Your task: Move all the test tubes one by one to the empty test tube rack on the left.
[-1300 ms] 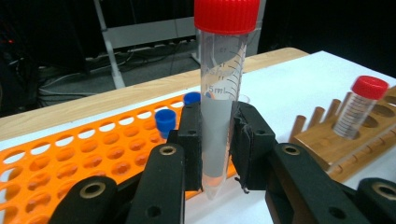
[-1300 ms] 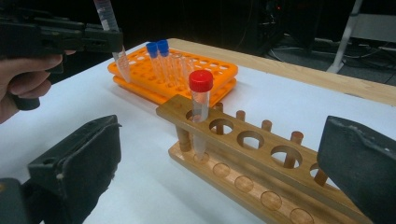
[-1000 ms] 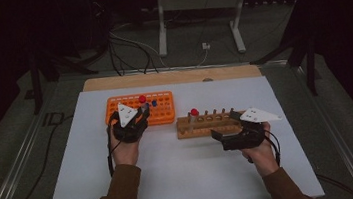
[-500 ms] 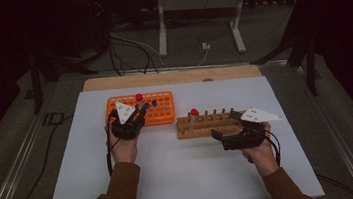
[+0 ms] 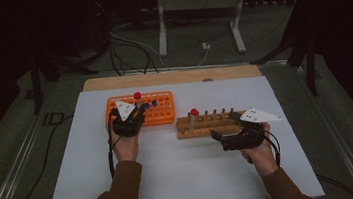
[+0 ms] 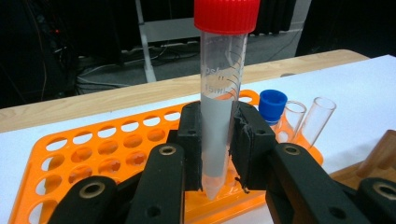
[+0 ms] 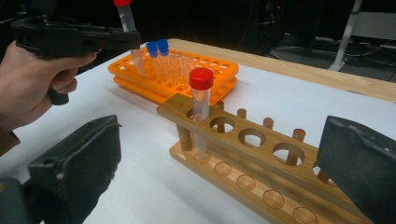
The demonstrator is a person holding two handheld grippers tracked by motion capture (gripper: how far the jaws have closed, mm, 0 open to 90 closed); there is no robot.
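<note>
Left hand-held gripper (image 6: 215, 154) is clenched on a clear conical tube (image 6: 218, 116) with a red cap (image 6: 227, 15). Left gripper view shows what the high view can't: both pads flat on the tube's lower half, pointed tip hanging free just above the orange rack (image 6: 93, 154), tube upright, faint graduation marks on the wall, nothing visible inside. Just beyond the right jaw in the same view: one blue-capped tube (image 6: 273, 105) and two open glass tubes (image 6: 317, 119) tilted in the rack's holes.

Right hand-held gripper (image 7: 219, 182) is released, jaws wide apart, nothing between the pads. Its camera looks across the wooden rack (image 7: 261, 158), which sits between the jaws. That rack is two-tier, big holes up top, shallow seats below, dowel posts between. A second red-capped tube (image 7: 201, 109) stands upright in the end hole nearest the orange rack. Farther off in that view, the left hand (image 7: 35, 79) holds its gripper with the lifted tube above the orange rack, next to two blue caps (image 7: 158, 46).

High view gives the layout: white bench (image 5: 173, 180), forearms entering from the bottom, left gripper over the orange rack's near-left part, right gripper at the wooden rack's near-right end. Racks are near each other, not touching. Wood strip (image 5: 172, 77) along the bench's far edge, then dark floor with cables (image 5: 128, 49) and a metal stand (image 5: 199, 6).
</note>
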